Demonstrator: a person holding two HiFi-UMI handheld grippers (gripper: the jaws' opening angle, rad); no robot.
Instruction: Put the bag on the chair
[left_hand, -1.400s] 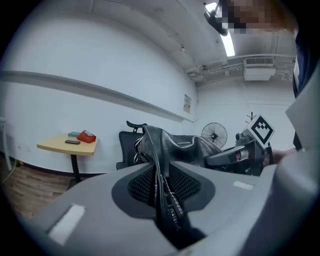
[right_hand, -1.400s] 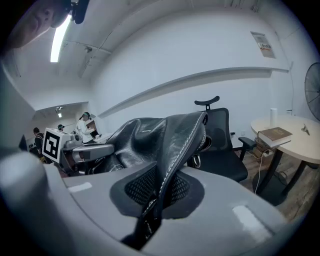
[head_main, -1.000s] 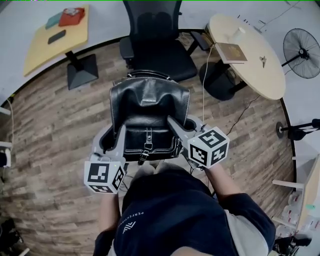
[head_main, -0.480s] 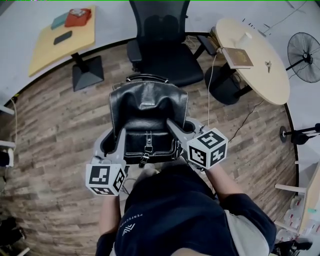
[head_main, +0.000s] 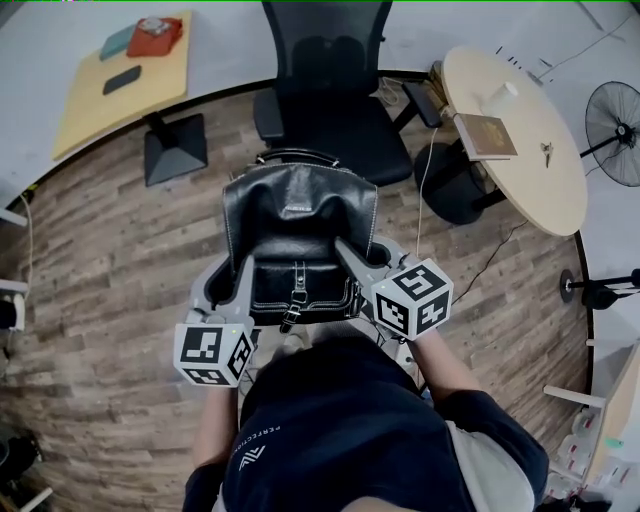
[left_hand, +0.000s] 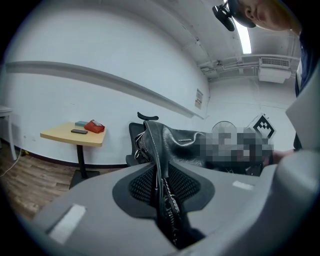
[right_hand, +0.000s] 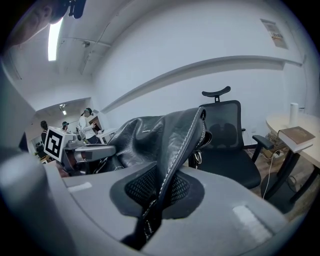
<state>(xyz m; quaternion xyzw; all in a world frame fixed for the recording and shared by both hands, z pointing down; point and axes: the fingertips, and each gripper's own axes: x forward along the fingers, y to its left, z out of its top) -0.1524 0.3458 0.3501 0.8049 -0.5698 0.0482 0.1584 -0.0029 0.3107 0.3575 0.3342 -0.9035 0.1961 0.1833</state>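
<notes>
Short of the chair (head_main: 330, 110): you hold the black bag (head_main: 300, 225) aloft.
Left gripper (head_main: 241, 278): jaws clamped on its left edge.
Right gripper (head_main: 348, 252): jaws clamped on its right edge.

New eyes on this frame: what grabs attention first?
A black leather bag hangs mid-frame, pinched at its side edges by the left gripper and right gripper. Just beyond it stands the black office chair; the bag is not on it yet.
</notes>
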